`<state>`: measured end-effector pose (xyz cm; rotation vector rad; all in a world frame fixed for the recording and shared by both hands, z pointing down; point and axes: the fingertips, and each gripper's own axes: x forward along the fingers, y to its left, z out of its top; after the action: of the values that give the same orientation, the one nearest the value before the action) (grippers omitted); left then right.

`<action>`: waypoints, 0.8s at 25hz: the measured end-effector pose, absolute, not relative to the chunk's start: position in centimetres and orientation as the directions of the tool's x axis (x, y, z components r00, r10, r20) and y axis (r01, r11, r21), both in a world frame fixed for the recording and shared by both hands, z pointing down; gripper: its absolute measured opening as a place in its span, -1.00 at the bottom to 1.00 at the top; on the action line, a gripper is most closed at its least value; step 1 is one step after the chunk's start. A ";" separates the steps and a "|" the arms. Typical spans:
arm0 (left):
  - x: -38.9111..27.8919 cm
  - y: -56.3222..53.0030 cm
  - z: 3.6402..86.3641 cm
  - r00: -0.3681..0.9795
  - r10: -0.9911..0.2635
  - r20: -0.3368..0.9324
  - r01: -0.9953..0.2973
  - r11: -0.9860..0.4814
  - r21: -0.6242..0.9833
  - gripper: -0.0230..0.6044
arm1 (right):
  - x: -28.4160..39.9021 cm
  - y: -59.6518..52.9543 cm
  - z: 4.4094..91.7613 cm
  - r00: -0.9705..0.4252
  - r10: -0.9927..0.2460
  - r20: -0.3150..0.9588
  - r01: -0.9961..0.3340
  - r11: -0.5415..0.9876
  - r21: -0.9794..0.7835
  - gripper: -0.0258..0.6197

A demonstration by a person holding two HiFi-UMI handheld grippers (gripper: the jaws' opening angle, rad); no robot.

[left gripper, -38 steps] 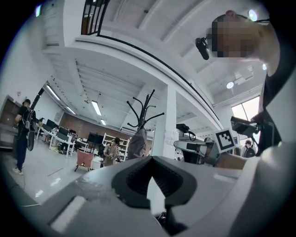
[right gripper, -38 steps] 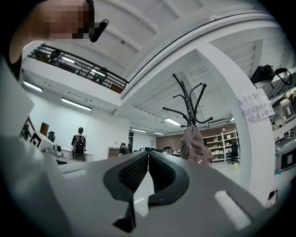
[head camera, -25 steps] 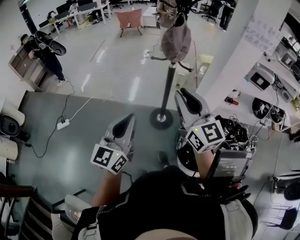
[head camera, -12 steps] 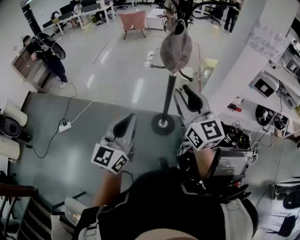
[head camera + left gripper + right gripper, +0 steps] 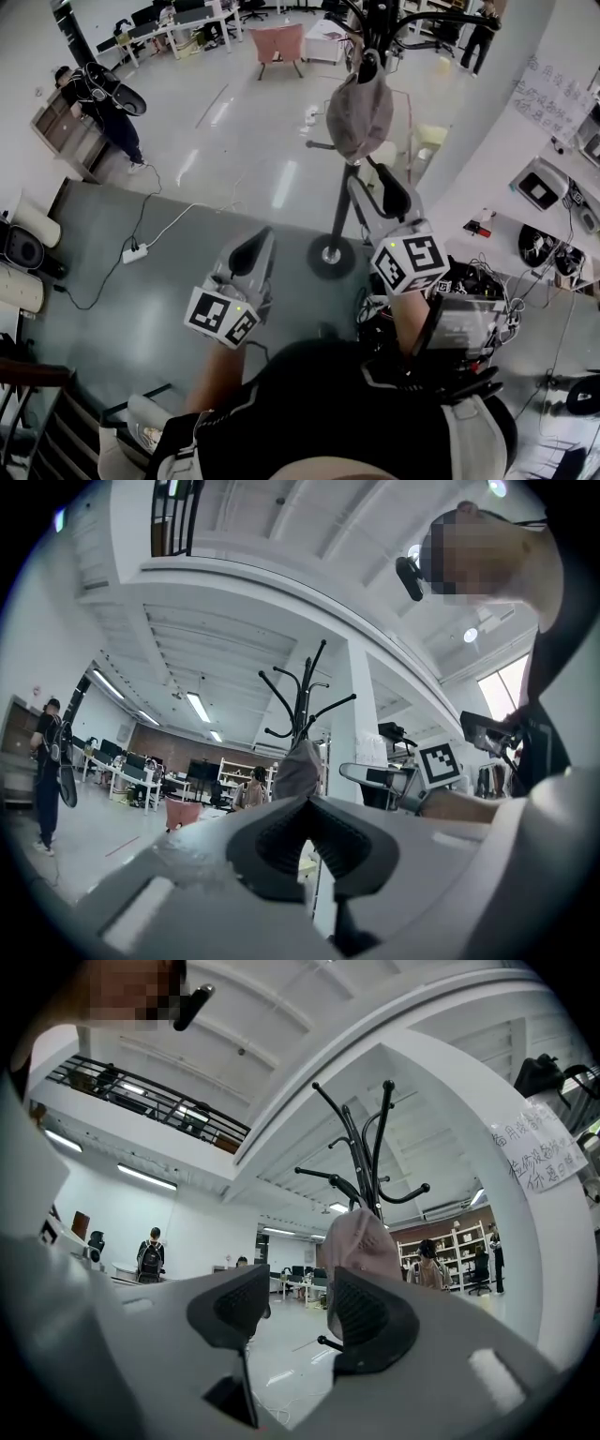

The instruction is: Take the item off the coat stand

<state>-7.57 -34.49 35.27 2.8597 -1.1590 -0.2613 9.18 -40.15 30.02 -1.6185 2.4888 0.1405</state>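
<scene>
Head view: the grey-pink cap (image 5: 358, 111) hangs high on the coat stand (image 5: 338, 202), far ahead. The right gripper (image 5: 373, 192) points up at it, probably lining up a grab, while the left gripper (image 5: 255, 246) sits lower and nearer.

Left gripper view: the jaws are together, holding nothing.

Right gripper view: the jaws are opening with an empty gap, and the cap is beyond them, untouched.

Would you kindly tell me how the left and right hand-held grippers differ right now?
The left hand-held gripper has its jaws together; the right hand-held gripper has its jaws apart and opening. The right reaches up near the hanging item on the coat stand; the left sits lower, farther back. Both are empty.
</scene>
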 end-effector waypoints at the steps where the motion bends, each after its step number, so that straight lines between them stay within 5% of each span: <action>1: -7.5 -34.8 35.3 0.704 -0.697 -0.138 -0.690 -0.717 0.104 -0.87 | 9.3 -40.6 30.1 -0.396 -0.898 -0.191 -0.914 0.406 -0.014 -0.22; 20: -7.6 -39.1 35.8 0.657 -0.746 -0.111 -0.740 -0.666 0.097 -0.87 | 10.7 -48.0 30.7 -0.383 -0.909 -0.164 -0.918 0.394 -0.038 -0.02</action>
<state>-7.58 -39.08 35.79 2.8199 -1.2649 -0.2195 10.70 -47.95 30.74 -1.6447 2.4875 0.0880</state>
